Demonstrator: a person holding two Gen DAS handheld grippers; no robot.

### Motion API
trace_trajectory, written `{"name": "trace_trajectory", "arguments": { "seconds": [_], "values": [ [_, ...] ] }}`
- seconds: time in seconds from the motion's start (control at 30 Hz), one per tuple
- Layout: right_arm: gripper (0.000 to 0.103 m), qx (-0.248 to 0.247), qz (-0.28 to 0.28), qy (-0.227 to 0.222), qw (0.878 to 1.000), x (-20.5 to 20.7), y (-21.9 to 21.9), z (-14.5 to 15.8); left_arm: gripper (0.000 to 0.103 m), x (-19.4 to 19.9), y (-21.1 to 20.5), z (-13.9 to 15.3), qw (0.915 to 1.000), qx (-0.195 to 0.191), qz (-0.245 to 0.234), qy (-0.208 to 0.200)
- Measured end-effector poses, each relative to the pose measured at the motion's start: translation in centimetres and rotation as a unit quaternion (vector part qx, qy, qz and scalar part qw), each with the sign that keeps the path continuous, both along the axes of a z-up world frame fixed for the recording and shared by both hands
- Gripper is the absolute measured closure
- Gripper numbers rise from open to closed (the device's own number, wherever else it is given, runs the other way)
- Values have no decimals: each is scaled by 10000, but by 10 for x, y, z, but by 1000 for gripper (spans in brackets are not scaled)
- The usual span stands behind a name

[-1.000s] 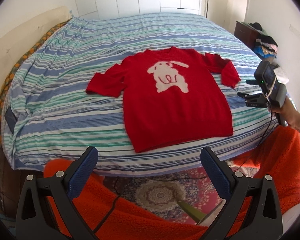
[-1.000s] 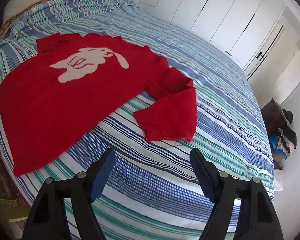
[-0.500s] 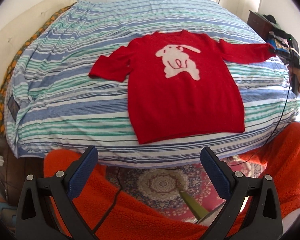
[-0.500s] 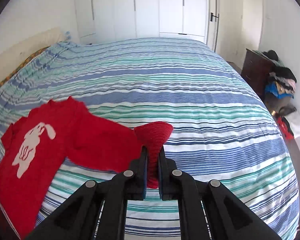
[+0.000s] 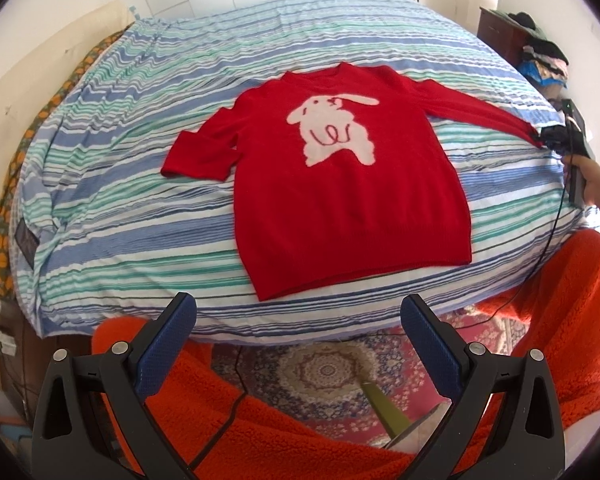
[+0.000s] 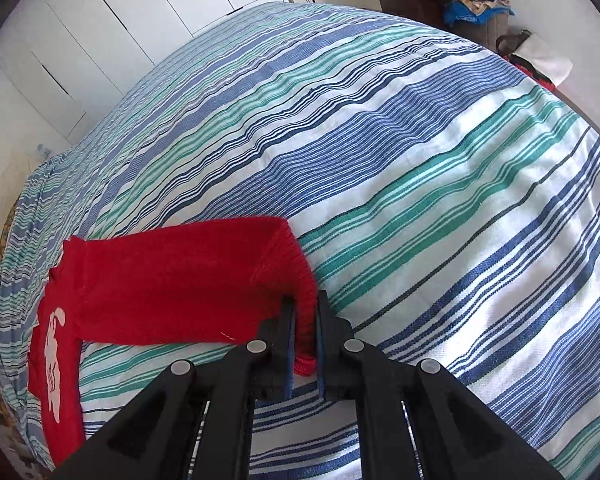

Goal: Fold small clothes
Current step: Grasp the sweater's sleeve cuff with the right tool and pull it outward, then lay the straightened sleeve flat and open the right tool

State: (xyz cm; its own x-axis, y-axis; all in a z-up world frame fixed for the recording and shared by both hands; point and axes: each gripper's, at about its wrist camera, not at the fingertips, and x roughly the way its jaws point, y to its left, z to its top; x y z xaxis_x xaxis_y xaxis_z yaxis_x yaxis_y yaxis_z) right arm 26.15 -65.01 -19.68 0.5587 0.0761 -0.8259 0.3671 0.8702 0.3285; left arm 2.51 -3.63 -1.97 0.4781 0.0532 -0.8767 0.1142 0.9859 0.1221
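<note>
Nearest, the left gripper [image 5: 296, 340] hangs released over the bed's [image 5: 112, 216] near edge. At twelve o'clock the sweater [image 5: 348, 200] lies flat. Farther, at two o'clock, the right gripper [image 6: 305, 320] pinches its cuff [image 6: 306, 312]. Probably soft, light, stretchy: grip hems.

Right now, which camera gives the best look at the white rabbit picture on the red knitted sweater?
The left wrist view: the white rabbit picture faces the camera whole, centred on the red knitted sweater. The right wrist view shows it only small and squeezed at the left edge.
</note>
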Motion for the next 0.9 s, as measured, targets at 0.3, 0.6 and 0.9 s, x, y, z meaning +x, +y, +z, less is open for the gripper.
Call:
{"name": "trace_trajectory", "arguments": {
  "seconds": [0.3,0.6,0.9],
  "values": [
    [95,-592,24,-24,9982,-8,15,6,1,-8,8,4,9998,-79,28,-205],
    [21,-1252,-843,-235,9883,-51,-1,38,1,-19,37,2,9982,-337,356,-354],
    [10,-2174,-217,-1392,9659,-136,95,139,1,-22,50,1,9961,-646,302,-512]
  ]
}}
